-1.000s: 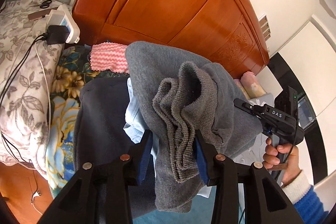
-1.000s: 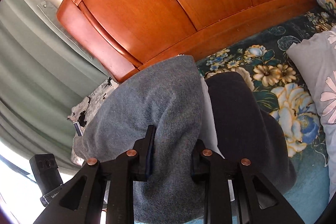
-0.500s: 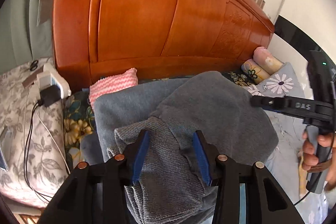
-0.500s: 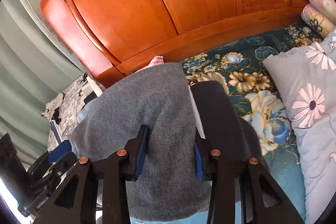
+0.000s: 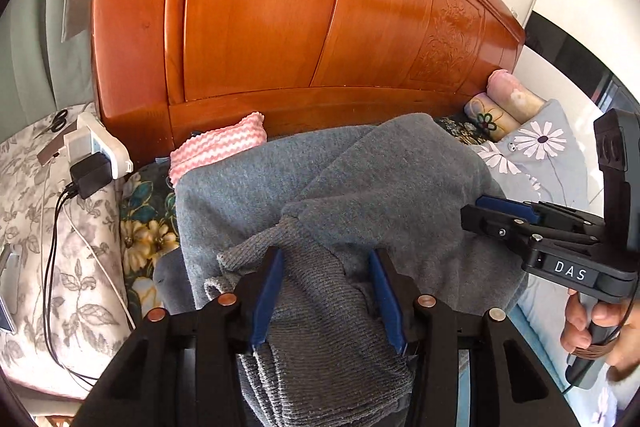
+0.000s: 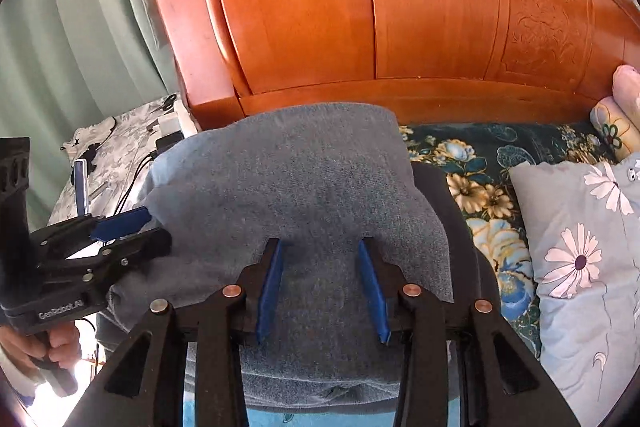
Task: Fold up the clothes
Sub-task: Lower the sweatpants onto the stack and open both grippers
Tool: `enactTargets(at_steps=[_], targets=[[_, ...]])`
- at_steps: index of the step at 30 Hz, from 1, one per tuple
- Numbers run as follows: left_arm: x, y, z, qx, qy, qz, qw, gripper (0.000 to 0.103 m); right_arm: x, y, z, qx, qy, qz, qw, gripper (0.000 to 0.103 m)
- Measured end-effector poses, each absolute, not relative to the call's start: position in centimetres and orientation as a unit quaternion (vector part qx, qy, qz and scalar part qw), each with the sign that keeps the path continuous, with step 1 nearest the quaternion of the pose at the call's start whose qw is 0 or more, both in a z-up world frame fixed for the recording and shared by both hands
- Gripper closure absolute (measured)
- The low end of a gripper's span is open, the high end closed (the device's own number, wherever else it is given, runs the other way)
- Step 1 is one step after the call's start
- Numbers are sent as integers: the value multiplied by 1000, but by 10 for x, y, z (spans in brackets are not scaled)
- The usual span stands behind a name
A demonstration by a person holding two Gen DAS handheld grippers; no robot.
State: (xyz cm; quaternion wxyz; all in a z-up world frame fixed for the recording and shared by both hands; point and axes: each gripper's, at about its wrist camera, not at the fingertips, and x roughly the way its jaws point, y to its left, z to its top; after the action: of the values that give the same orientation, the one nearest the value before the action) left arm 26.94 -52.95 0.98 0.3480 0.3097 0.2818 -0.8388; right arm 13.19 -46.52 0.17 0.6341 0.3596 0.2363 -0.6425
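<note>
A grey knit sweater (image 5: pixel 360 195) lies folded on top of a dark garment (image 6: pixel 468 227) on the bed. Its ribbed cuff (image 5: pixel 320 315) lies between the fingers of my left gripper (image 5: pixel 326 259), whose jaws stand open around it. My right gripper (image 6: pixel 320 247) is also open, its blue pads (image 6: pixel 370 287) resting on the sweater's flat grey top (image 6: pixel 288 179). Each gripper shows in the other's view: the right one (image 5: pixel 500 211) at the sweater's right edge, the left one (image 6: pixel 120 223) at its left edge.
A tall orange wooden headboard (image 5: pixel 320 19) stands just behind the pile. A pink zigzag cloth (image 5: pixel 218 147) lies by it. A bedside surface on the left holds a power strip with charger and cables (image 5: pixel 96 155). Floral pillows (image 6: pixel 584 247) lie to the right on the floral sheet (image 6: pixel 480 155).
The sweater, held up bunched a second ago, has been laid down flat on the pile. Both grippers have opened wider and now rest over the cloth.
</note>
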Motion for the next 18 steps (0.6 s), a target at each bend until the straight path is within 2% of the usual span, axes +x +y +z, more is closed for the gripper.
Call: enactTargets(at_steps=[11,15,18], targets=[[271,-512,35,302,285,-833,365,54,139,-438,28,351,219,-659,629,63],[273,-484,47,290,261,-843,371,53,143,-409,31,358,182,-672,622,63],[281,-456,48,275,261,-847,373,44,151,-385,32,358,162,-681,618,63]])
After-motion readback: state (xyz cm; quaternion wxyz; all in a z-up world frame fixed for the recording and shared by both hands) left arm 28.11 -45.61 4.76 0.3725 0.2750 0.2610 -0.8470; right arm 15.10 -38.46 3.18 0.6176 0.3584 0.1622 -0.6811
